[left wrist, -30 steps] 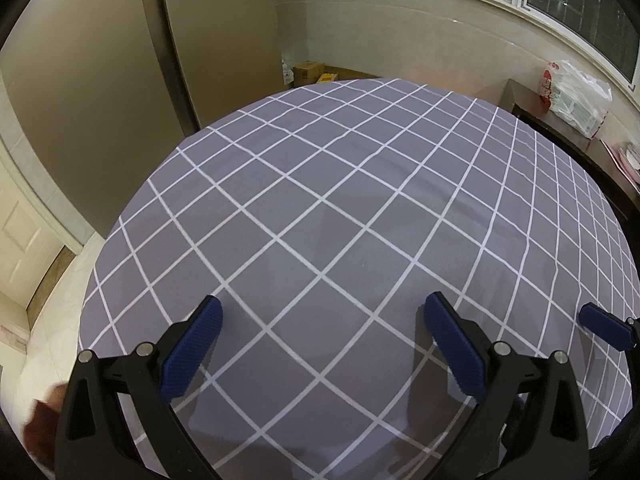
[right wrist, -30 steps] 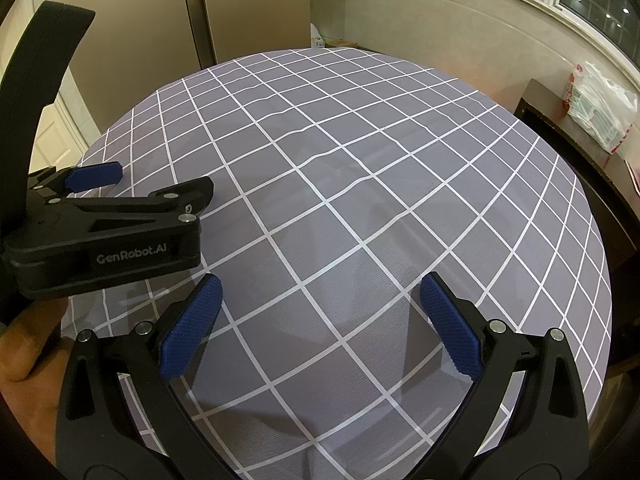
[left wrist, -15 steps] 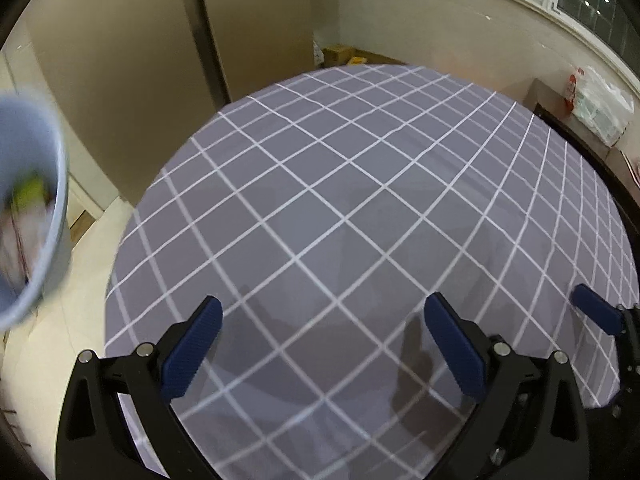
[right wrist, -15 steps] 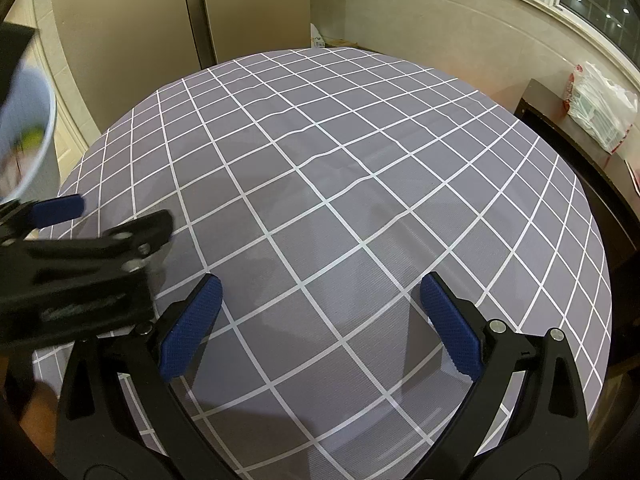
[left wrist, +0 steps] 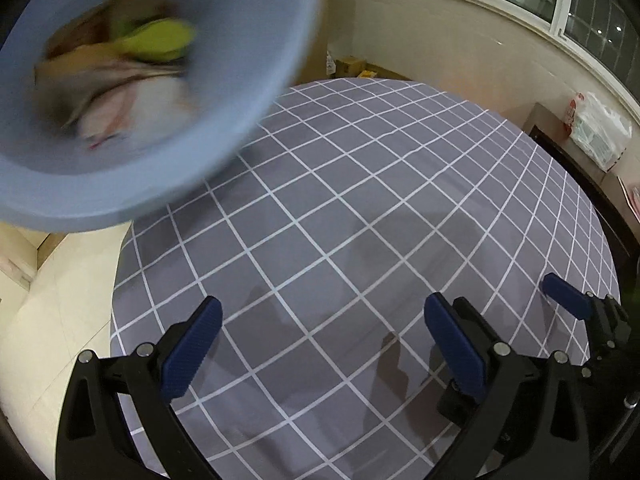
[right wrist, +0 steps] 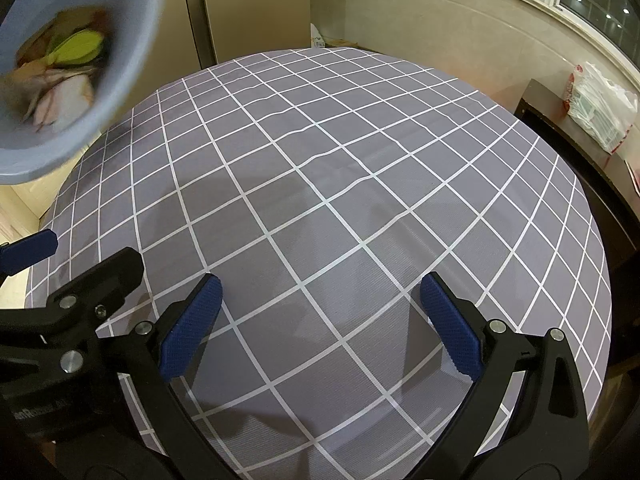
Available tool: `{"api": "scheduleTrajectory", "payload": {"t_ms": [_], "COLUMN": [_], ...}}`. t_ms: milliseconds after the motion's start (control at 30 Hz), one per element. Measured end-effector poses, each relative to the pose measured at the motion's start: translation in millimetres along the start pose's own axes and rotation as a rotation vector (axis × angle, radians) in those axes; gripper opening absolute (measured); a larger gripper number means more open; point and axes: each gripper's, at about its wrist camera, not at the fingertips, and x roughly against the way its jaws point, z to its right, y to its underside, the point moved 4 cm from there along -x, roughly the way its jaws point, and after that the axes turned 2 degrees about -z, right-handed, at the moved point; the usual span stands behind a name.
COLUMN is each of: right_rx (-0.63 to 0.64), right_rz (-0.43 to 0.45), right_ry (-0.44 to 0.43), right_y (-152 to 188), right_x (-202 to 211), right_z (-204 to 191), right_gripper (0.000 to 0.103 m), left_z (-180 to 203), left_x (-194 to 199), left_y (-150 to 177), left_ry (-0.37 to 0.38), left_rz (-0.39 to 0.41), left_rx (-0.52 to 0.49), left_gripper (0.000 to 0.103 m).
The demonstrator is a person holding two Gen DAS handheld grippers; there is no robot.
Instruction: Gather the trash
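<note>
A light blue plastic bin hangs tilted in the air above the table's left side, its mouth towards me, blurred by motion. Inside lies trash: crumpled paper, wrappers and a yellow-green piece. The right wrist view shows the same bin at upper left with the trash in it. What holds the bin is hidden. My left gripper stands open over the round table with the grey checked cloth, nothing between its fingers. My right gripper is open too, just to the right of the left one.
A dark side cabinet stands at the right with a white plastic bag on it. A cardboard box sits on the floor beyond the table by the wall. Tall beige doors are behind the table; tiled floor lies at left.
The blue bin has swung in from the left and risen, now large above the table's left edge. The left gripper has shifted a little; the right gripper has stayed put. Both stay open.
</note>
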Motion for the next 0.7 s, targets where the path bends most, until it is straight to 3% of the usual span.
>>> {"api": "scheduleTrajectory", "payload": {"t_ms": [700], "right_rx": [0.000], "right_rz": [0.000], "right_ry": [0.000], "right_y": [-0.2], "right_x": [-0.3], "right_z": [-0.2], "right_gripper": [0.097], "left_z": [2.6], "left_x": [-5.5], "left_y": [-0.9], "left_ry": [-0.009], "left_rz": [0.008], "left_rx": [-0.008], "left_gripper": [0.099]}}
